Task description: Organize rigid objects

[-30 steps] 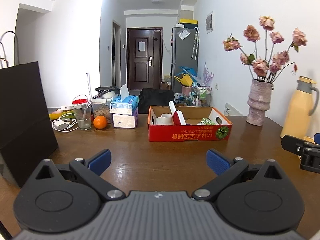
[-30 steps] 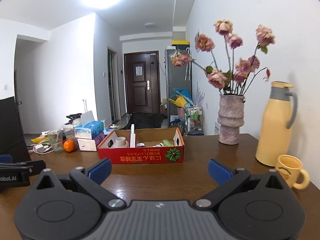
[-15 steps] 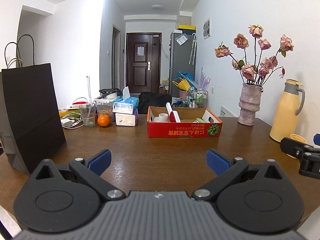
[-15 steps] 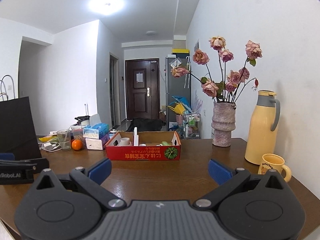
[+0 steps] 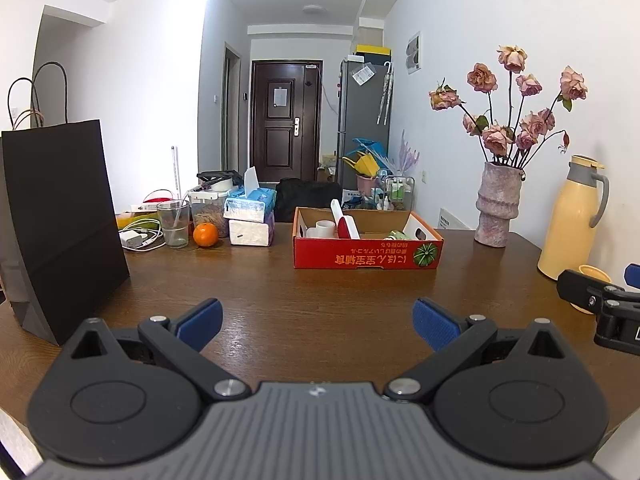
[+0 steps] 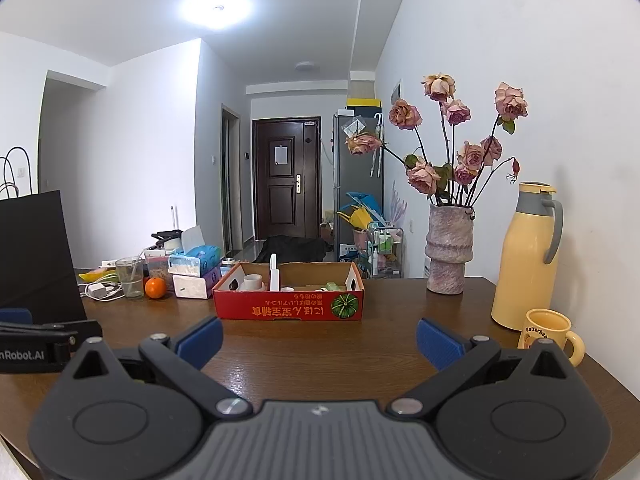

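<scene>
A red cardboard box [image 5: 368,254] [image 6: 288,306] sits in the middle of the wooden table [image 5: 300,308], holding a white cup [image 5: 321,229], a white and red upright item [image 5: 345,224] and small green things. My left gripper [image 5: 318,324] hovers open over the near table edge, well short of the box, with nothing between its blue pads. My right gripper [image 6: 319,340] is likewise open and empty, level with the left one. A yellow mug [image 6: 550,334] and a yellow thermos [image 6: 526,258] stand at the right.
A black paper bag [image 5: 56,232] stands at the left. Behind it lie a glass [image 5: 173,224], an orange [image 5: 205,234], tissue packs [image 5: 251,216] and a charger [image 5: 138,236]. A vase of dried roses [image 5: 498,210] stands at the back right by the wall.
Both grippers have pulled back from the box toward the near table edge and risen slightly; the box looks smaller. Both stayed open and empty.
</scene>
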Demonstrator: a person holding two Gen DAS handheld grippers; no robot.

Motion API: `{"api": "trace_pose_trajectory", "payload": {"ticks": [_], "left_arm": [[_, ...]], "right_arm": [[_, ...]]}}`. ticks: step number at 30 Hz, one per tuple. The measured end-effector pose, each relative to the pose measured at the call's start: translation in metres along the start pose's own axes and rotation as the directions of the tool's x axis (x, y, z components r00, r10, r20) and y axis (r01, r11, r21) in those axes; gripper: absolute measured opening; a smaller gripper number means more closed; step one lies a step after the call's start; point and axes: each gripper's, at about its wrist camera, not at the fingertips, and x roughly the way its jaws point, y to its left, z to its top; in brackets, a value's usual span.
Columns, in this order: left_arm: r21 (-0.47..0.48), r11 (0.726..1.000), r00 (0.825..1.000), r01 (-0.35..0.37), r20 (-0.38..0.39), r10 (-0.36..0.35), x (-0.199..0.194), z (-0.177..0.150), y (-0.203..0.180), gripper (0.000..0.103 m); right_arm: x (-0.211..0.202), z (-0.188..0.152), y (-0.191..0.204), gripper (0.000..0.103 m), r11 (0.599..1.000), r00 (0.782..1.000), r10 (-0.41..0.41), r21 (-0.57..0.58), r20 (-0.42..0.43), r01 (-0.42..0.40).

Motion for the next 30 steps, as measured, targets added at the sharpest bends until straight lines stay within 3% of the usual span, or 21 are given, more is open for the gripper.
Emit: {"api": "trace_pose_trajectory", "payload": {"ticks": [30], "left_arm": [[0.013, 1.0, 1.0, 0.014, 0.004, -0.014, -0.0024, -0.0049, -0.0033, 0.103]], "right_arm": [[0.0036, -0.0014, -0.0015, 0.103, 1.0, 1.0, -0.009, 0.003, -0.006, 0.009]]}}
